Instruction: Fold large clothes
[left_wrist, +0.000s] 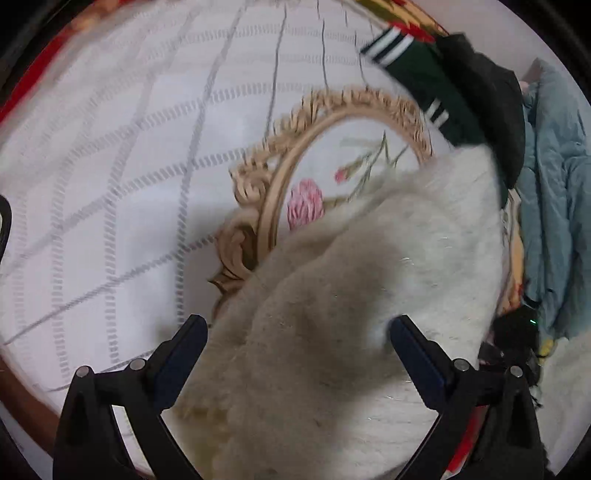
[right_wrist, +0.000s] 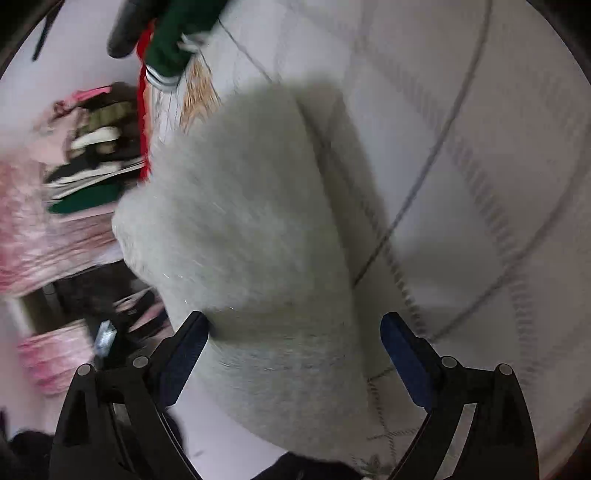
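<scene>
A fluffy cream-white garment (left_wrist: 369, 280) lies folded on a white quilted bedspread (left_wrist: 110, 166) with a gold-framed flower print. My left gripper (left_wrist: 297, 332) is open, its jaws spread wide over the garment's near edge, holding nothing. In the right wrist view the same garment (right_wrist: 251, 221) lies as a long thick bundle on the bedspread (right_wrist: 480, 184). My right gripper (right_wrist: 295, 328) is open, its jaws on either side of the garment's near end, not closed on it.
A dark green garment with white stripes (left_wrist: 424, 81) and a black garment (left_wrist: 487, 103) lie at the far end of the bed. A blue quilt (left_wrist: 554, 192) sits to the right. A pile of clothes (right_wrist: 96, 155) lies beyond the bed's red edge.
</scene>
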